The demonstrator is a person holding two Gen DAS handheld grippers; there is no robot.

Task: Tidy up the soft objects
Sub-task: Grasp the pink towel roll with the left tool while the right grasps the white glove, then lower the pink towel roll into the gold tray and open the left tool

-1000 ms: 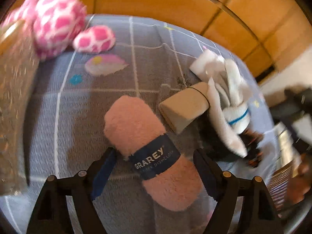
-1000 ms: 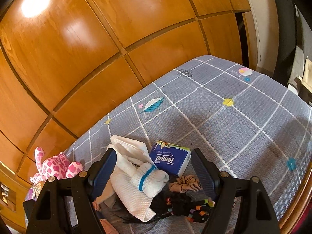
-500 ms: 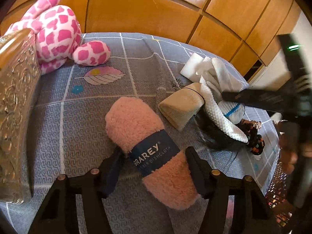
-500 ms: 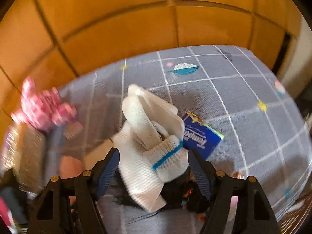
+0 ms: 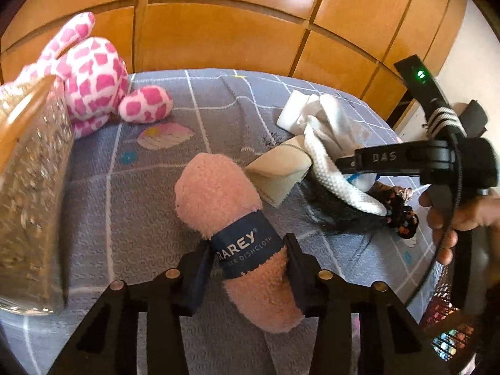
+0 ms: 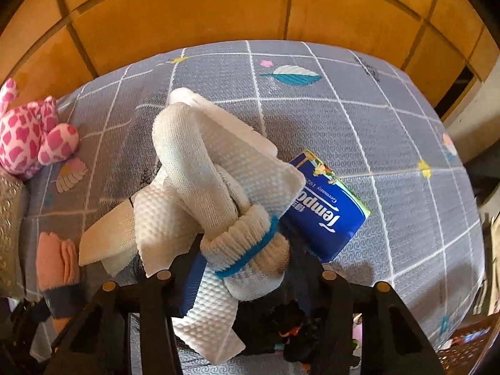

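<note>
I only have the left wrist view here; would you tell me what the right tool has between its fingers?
Observer: A rolled white sock with a blue stripe sits between the fingers of the right tool. Its jaws are closing, and I cannot tell whether the pads press on it.
Operator: Thank you. Is anything hidden behind that white bundle?
Observer: Yes, a blue Tempo tissue pack lies against the white towel, on the side away from the pink dishcloth roll.
Operator: And what lies beyond the pack?
Observer: Only bedspread, with a blue-and-white feather print on it.
</note>
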